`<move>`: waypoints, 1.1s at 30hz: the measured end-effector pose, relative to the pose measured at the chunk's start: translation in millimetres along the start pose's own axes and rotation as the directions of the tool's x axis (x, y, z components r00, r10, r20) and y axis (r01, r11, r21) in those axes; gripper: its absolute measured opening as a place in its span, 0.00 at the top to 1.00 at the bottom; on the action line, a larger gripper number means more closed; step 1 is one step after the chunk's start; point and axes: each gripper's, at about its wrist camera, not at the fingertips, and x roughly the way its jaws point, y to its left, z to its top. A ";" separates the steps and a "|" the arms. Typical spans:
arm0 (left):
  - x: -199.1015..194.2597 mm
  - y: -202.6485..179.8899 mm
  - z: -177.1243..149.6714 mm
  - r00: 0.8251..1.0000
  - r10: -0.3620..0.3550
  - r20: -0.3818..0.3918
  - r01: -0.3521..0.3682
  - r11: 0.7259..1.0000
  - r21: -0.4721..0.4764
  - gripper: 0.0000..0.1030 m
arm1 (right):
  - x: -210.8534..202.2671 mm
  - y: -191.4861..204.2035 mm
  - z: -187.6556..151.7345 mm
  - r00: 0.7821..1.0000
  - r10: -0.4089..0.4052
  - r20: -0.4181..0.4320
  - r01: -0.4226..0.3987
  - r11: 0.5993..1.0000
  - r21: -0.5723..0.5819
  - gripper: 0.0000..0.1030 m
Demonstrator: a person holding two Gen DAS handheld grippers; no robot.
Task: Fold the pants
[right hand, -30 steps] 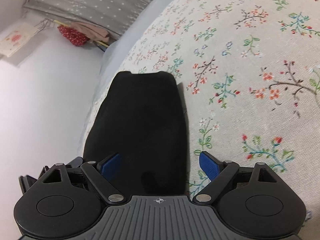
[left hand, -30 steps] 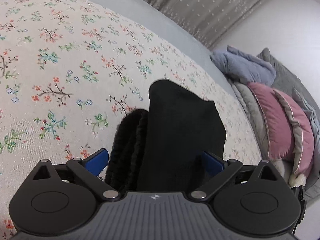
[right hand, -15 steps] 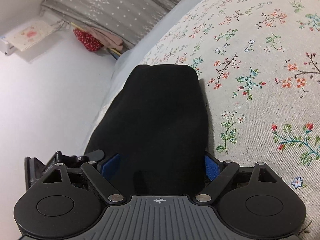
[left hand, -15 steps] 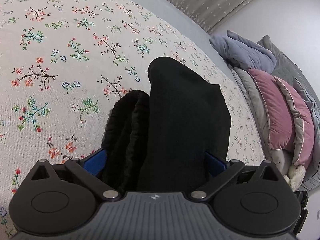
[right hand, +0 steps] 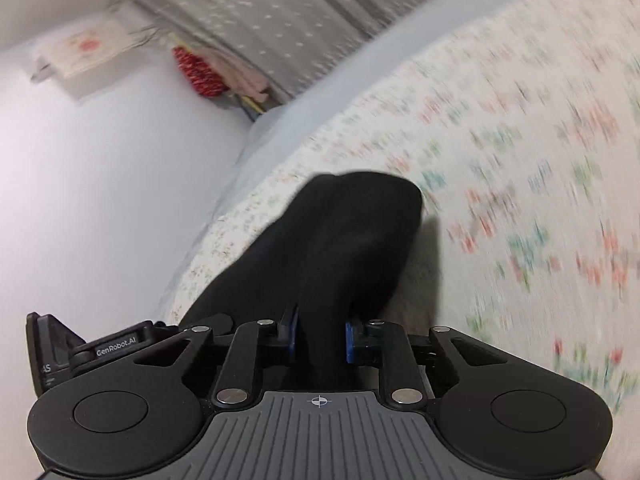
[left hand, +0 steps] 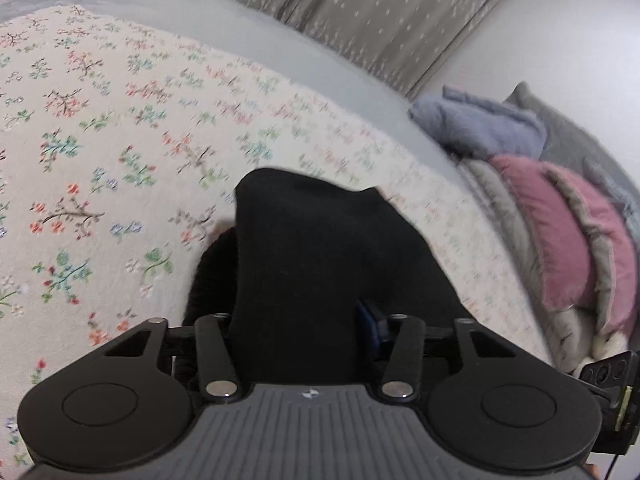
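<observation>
The black pants (left hand: 320, 248) lie folded on the floral bed cover (left hand: 100, 160), running away from both cameras. My left gripper (left hand: 300, 320) has its jaws closing on the near end of the thick fold. One blue pad (left hand: 370, 322) presses into the cloth and the other is hidden behind it. In the right wrist view the pants (right hand: 352, 232) are gathered into a narrow ridge. My right gripper (right hand: 320, 332) pinches that ridge between its blue pads (right hand: 350, 338), its jaws still closing. The cloth rises off the cover (right hand: 520, 160) at the grip.
Pink and grey pillows (left hand: 560, 232) and a lilac blanket (left hand: 480, 124) are piled at the right end of the bed. A grey dotted curtain (left hand: 360, 8) hangs behind. A white wall (right hand: 100, 180) runs close along the bed's left edge, with a red bundle (right hand: 198, 72) by the curtain.
Both grippers went from wide open around the pants to closed on them. The cloth has bunched between the pads and both views have lifted and blurred.
</observation>
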 end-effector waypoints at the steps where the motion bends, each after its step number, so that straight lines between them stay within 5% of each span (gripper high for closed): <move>1: 0.5 -0.9 0.9 1.000 -0.012 0.006 0.012 1.000 -0.010 0.44 | -0.9 5.1 5.9 1.000 -0.010 0.001 0.010 0.999 -0.032 0.80; 8: 16.5 -23.9 2.2 0.998 -0.053 0.035 0.055 0.997 -0.054 0.48 | -13.8 17.7 40.9 0.998 -0.064 0.026 0.068 0.983 -0.169 0.81; 14: 19.4 -50.5 19.6 0.984 -0.113 0.138 0.122 0.991 -0.054 0.50 | -26.6 21.2 81.0 0.995 -0.069 0.072 0.088 0.947 -0.308 0.81; 16: 25.6 -59.8 22.3 0.981 -0.125 0.149 0.134 0.990 -0.051 0.58 | -26.9 15.4 94.1 0.995 -0.064 0.071 0.084 0.941 -0.328 0.81; 23: 92.5 -71.2 7.9 0.999 -0.034 0.041 0.037 0.998 -0.057 0.57 | 9.5 -45.9 114.6 0.984 -0.172 -0.053 0.150 0.945 -0.292 0.80; 27: 95.5 -80.7 4.7 0.998 -0.015 0.054 0.016 1.000 -0.005 0.52 | 26.5 -81.0 110.5 0.973 -0.211 -0.089 0.185 0.954 -0.234 0.68; 33: 90.6 -63.9 8.4 0.999 -0.037 0.037 0.039 0.998 -0.059 0.36 | 19.3 -91.4 110.9 0.967 -0.243 -0.074 0.225 0.955 -0.192 0.41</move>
